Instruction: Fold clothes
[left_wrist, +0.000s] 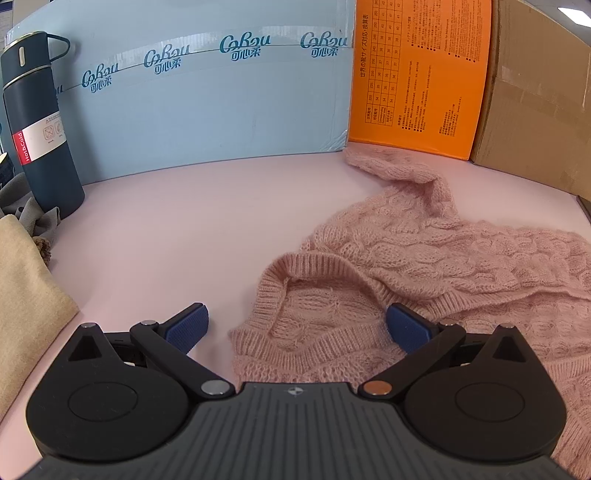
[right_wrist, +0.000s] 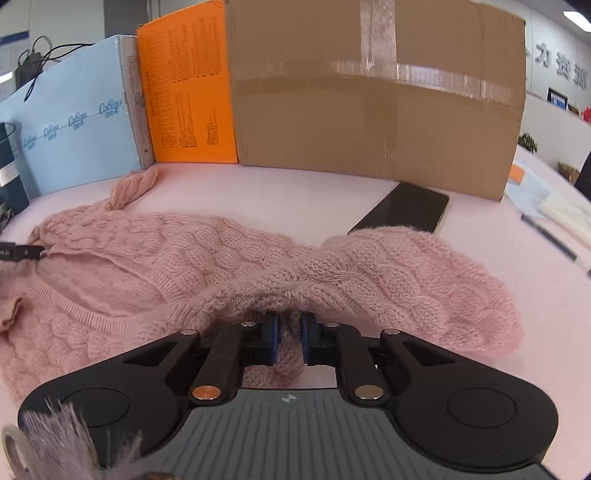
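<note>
Left wrist view: the left gripper (left_wrist: 297, 326) hovers low over the pink table (left_wrist: 177, 229) with its jaws spread wide and nothing between them. Its right blue pad (left_wrist: 406, 328) rests against the ribbed collar of a pink cable-knit sweater (left_wrist: 443, 266), while the left pad (left_wrist: 190, 326) sits over bare tabletop. Open surface stretches ahead and to the left of this gripper, as far as a dark blue flask (left_wrist: 40, 125) and a tan cloth (left_wrist: 26, 306) at the left edge. A pale blue box (left_wrist: 207, 110), an orange box (left_wrist: 417, 85) and a cardboard box (left_wrist: 535, 110) stand side by side and wall off the far side of the table.

Right wrist view: the right gripper (right_wrist: 289, 341) is clenched on a bunched fold of the sweater (right_wrist: 184, 258), the knit pinched between its blue pads (right_wrist: 271, 339) and draped over the fingertips. The sweater lies spread across the table (right_wrist: 535, 295) with its long axis running left to right in this view. One sleeve trails toward the far left and ends touching the base of the pale blue box (right_wrist: 81, 147) and the orange box (right_wrist: 188, 96). A flat black slab (right_wrist: 406, 210) lies just beyond the sweater's right end, in front of the cardboard box (right_wrist: 376, 92). Bare table runs to the right of the sweater, with papers (right_wrist: 546, 199) near the right edge.
</note>
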